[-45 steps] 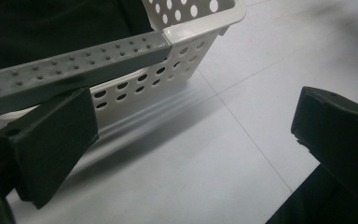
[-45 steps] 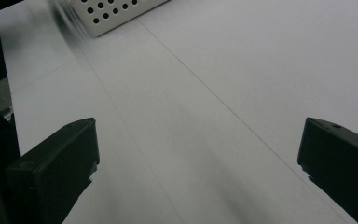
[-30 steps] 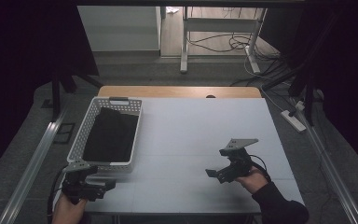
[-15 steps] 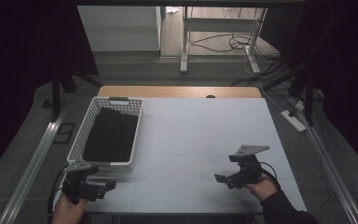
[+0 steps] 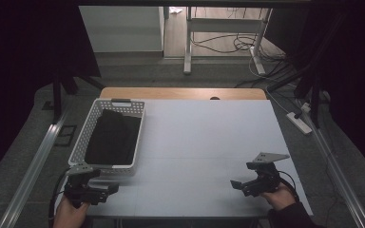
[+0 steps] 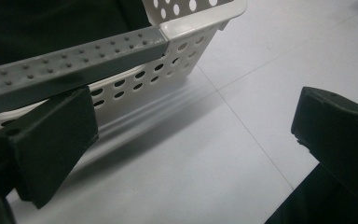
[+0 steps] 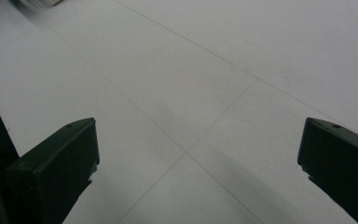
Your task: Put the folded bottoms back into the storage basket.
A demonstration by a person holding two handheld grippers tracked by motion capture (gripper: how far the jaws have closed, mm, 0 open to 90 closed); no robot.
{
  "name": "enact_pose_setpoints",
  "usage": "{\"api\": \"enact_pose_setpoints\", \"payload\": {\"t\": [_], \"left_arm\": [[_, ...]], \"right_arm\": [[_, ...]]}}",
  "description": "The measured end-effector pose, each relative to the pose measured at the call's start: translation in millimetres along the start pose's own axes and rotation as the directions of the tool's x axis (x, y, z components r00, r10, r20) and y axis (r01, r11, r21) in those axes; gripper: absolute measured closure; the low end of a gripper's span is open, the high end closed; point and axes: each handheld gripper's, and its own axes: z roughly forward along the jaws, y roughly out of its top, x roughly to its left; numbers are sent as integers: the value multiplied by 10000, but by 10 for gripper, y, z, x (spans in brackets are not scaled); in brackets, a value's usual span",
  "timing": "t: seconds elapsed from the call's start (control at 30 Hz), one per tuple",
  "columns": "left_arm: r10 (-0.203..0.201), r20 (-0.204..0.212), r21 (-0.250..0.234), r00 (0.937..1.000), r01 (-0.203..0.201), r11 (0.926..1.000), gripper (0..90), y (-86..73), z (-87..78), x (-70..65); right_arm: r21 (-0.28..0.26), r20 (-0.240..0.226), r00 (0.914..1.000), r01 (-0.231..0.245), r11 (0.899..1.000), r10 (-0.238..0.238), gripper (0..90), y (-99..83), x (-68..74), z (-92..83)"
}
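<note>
Lengthwise, the white basket (image 5: 83, 142) runs away from the left gripper (image 5: 105, 189).

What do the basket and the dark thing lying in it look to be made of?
The basket looks like moulded off-white plastic: its walls are thin, punched with rows of holes, with a rolled rim. The dark thing looks like soft matte black cloth, folded flat, though the pictures leave that open.
</note>
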Motion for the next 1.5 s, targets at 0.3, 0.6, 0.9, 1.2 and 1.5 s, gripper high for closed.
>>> {"api": "enact_pose_setpoints", "payload": {"t": [0.3, 0.6, 0.9, 1.2, 1.5], "left_arm": [[-3, 2, -2, 10000, 3, 10000, 0, 0, 1, 0], [13, -2, 0, 10000, -13, 10000, 0, 0, 1, -1], [96, -23, 42, 10000, -96, 9999, 0, 3, 6, -9], [189, -18, 76, 9998, -189, 9998, 0, 4, 7, -13], [194, -23, 102, 9998, -193, 9998, 0, 8, 12, -15]], "right_arm": [[7, 343, 9991, -244, 9997, 244, 0, -106, -46, -95], [-143, 636, 9969, -463, 9988, 471, 0, -165, -87, -207], [-173, 865, 9941, -639, 9978, 651, 0, -213, -100, -289], [-269, 1212, 9901, -682, 9973, 710, 0, -253, -87, -353], [-46, 1334, 9892, -611, 9981, 611, 0, -283, -62, -384]]}}
